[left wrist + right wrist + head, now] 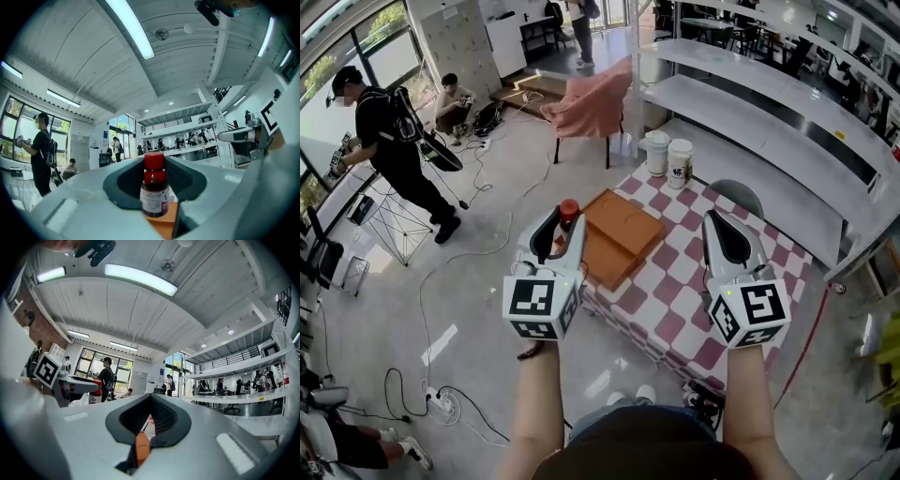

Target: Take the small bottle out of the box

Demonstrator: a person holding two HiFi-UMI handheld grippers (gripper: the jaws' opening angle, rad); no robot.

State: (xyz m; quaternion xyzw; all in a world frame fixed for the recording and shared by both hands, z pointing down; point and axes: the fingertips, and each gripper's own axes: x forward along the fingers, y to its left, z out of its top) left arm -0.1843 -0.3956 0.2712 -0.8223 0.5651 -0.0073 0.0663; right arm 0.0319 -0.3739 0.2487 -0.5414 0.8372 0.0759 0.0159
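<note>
The small brown bottle [569, 212] with a red cap stands upright between the jaws of my left gripper [565, 219], lifted above the left edge of the table. In the left gripper view the bottle [154, 187] fills the gap between the jaws, and they are shut on it. The flat orange-brown box [620, 235] lies on the red-and-white checked table [675, 281], just right of the bottle. My right gripper [719, 227] hovers over the table to the right of the box, its jaws together and empty. A strip of orange box [142, 449] shows beneath those jaws.
Two white tubs [657, 151] [680, 162] stand at the table's far corner. A chair draped in pink cloth [590, 104] is beyond them. Long white shelves [769, 122] run along the right. People and cables [450, 253] occupy the floor to the left.
</note>
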